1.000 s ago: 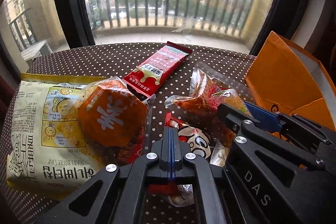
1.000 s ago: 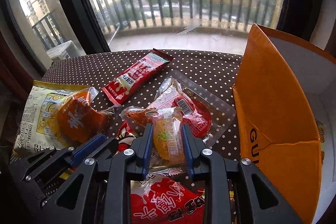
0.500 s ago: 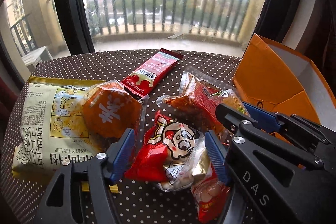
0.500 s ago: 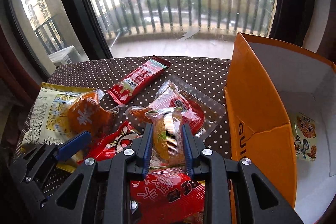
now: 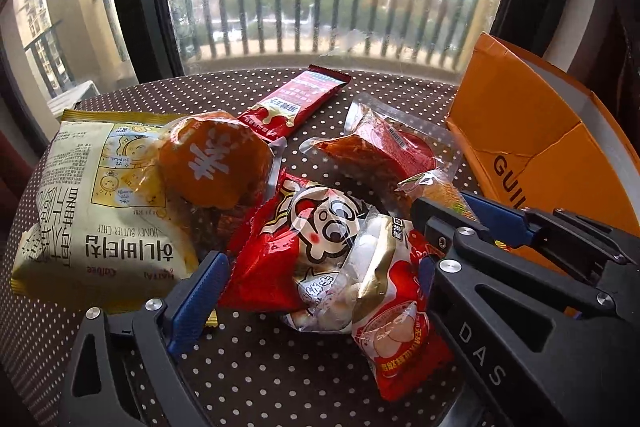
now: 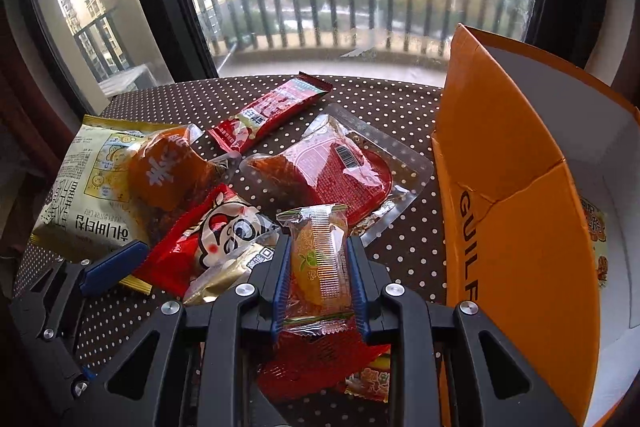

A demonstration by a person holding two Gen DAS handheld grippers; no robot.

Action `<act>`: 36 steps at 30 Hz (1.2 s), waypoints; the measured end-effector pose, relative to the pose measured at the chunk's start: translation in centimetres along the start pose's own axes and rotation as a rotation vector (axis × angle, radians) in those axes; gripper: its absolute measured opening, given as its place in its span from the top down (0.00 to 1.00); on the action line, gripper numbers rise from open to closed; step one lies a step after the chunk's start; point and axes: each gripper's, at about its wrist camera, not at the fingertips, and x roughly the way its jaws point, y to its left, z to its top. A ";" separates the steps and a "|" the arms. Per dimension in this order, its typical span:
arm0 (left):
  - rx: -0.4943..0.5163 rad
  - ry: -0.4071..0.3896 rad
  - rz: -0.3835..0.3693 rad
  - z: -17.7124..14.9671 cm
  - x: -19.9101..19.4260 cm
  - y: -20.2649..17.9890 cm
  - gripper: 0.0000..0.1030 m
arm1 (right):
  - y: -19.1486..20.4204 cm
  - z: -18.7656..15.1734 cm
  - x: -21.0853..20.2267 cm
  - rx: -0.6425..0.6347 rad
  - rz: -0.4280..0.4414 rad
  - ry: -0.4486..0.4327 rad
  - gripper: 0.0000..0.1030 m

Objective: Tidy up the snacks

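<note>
In the right wrist view, the right gripper (image 6: 318,277) sits at lower centre with its jaws clamped on a small clear-wrapped orange pastry (image 6: 318,259), held just left of the open orange cardboard box (image 6: 516,227) that fills the right side of the frame. The left gripper (image 5: 316,291) has its jaws opening wide; the red cartoon-face snack bag (image 5: 316,231) lies between them on the polka-dot counter (image 5: 260,375), with neither pad pressing on it. Toward the left of the frame an orange round snack pack (image 5: 212,163) rests on the yellow honey butter chip bag (image 5: 92,203). A red snack bar (image 5: 296,103) lies at upper centre, and a clear vacuum-sealed red meat pack (image 5: 384,151) sits right of centre.
</note>
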 end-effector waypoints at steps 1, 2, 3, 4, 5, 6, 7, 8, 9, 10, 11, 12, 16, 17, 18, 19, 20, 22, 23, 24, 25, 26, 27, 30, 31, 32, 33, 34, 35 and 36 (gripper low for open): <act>0.007 -0.004 0.007 -0.1 -0.2 0.1 0.06 | 0.0 -0.1 0.2 -0.001 0.000 0.002 0.72; 0.011 -0.001 0.012 -0.2 -0.3 0.2 0.06 | 0.1 -0.2 0.3 0.001 0.007 0.008 0.72; 0.014 0.000 0.016 -0.3 -0.4 0.3 0.06 | 0.2 -0.3 0.3 0.001 0.013 0.008 0.72; 0.017 0.002 0.020 -0.5 -0.6 0.5 0.06 | 0.3 -0.5 0.2 0.003 0.019 0.011 0.72; 0.021 0.003 0.025 -0.8 -0.8 0.6 0.06 | 0.5 -0.7 0.2 0.003 0.024 0.013 0.72; 0.025 0.002 0.031 -1.2 -1.0 0.8 0.06 | 0.7 -0.9 0.1 0.001 0.030 0.017 0.72; 0.027 0.003 0.035 -1.5 -1.4 1.0 0.06 | 0.9 -1.2 0.0 -0.003 0.039 0.019 0.72; 0.028 0.004 0.040 -1.9 -1.6 1.2 0.06 | 1.1 -1.5 -0.1 -0.005 0.047 0.022 0.72; 0.029 0.005 0.046 -2.3 -1.8 1.4 0.06 | 1.5 -1.8 -0.3 -0.008 0.054 0.023 0.72; 0.030 0.005 0.050 -2.7 -2.0 1.7 0.06 | 1.8 -2.2 -0.4 -0.011 0.060 0.026 0.72; 0.029 0.004 0.054 -3.1 -2.4 1.9 0.06 | 2.1 -2.5 -0.6 -0.015 0.065 0.028 0.72; 0.025 0.004 0.056 -3.6 -2.6 2.1 0.06 | 2.5 -2.8 -0.8 -0.021 0.071 0.028 0.72; -0.001 0.009 0.066 -5.1 -3.6 3.0 0.06 | 3.8 -4.0 -1.4 -0.047 0.095 0.036 0.72; -0.008 0.011 0.069 -5.5 -3.8 3.2 0.06 | 4.2 -4.2 -1.5 -0.054 0.103 0.039 0.72; -0.014 0.012 0.072 -5.8 -4.0 3.3 0.06 | 4.4 -4.4 -1.6 -0.060 0.111 0.043 0.72; -0.017 0.014 0.076 -6.1 -4.3 3.5 0.06 | 4.7 -4.7 -1.8 -0.066 0.121 0.046 0.72; -0.021 0.016 0.078 -6.4 -4.5 3.6 0.06 | 4.8 -4.9 -2.0 -0.071 0.132 0.051 0.72; -0.030 0.018 0.080 -7.0 -5.0 3.7 0.06 | 5.3 -5.4 -2.5 -0.084 0.145 0.056 0.72; -0.036 0.018 0.082 -7.3 -5.1 3.8 0.06 | 5.5 -5.6 -2.7 -0.091 0.149 0.056 0.72; -0.043 0.023 0.082 -7.5 -5.2 3.8 0.05 | 5.7 -5.8 -3.0 -0.096 0.154 0.057 0.72; -0.050 0.031 0.079 -7.7 -5.3 3.8 0.05 | 5.7 -6.0 -3.2 -0.103 0.158 0.055 0.71; -0.054 0.038 0.074 -7.7 -5.4 3.7 0.05 | 5.8 -6.1 -3.4 -0.110 0.157 0.053 0.71; -0.055 0.044 0.070 -7.6 -5.4 3.5 0.05 | 5.9 -6.3 -3.6 -0.116 0.151 0.046 0.71; -0.056 0.045 0.073 -7.7 -5.9 3.2 0.05 | 5.8 -6.5 -4.2 -0.128 0.123 0.023 0.72; -0.062 0.043 0.072 -7.9 -6.1 3.2 0.05 | 5.6 -6.4 -4.2 -0.128 0.116 0.018 0.72; -0.069 0.044 0.070 -8.1 -6.3 3.2 0.05 | 5.4 -6.4 -4.3 -0.127 0.114 0.015 0.72; -0.077 0.047 0.067 -8.4 -6.6 3.2 0.05 | 5.3 -6.4 -4.4 -0.127 0.114 0.013 0.72; -0.084 0.052 0.064 -8.5 -6.5 3.1 0.05 | 5.2 -6.3 -4.5 -0.128 0.111 0.012 0.72; -0.086 0.056 0.065 -8.5 -6.5 3.1 0.05 | 5.1 -6.4 -4.6 -0.131 0.110 0.010 0.72; -0.088 0.058 0.068 -8.6 -6.6 3.0 0.05 | 5.0 -6.4 -4.6 -0.134 0.111 0.009 0.72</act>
